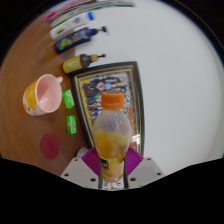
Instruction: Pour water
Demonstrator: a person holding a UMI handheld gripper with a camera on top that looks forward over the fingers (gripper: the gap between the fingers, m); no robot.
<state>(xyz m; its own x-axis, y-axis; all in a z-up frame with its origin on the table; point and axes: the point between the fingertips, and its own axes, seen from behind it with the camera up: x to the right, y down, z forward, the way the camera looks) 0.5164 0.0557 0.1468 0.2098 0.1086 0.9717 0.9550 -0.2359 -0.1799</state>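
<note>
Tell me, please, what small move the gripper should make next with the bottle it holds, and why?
Probably carry the bottle left and forward toward the pink cup, keeping it upright. The gripper appears shut on the bottle, which stands upright with its orange cap on, while the cup sits open on the wooden table well to the left, so pouring cannot start from here.
</note>
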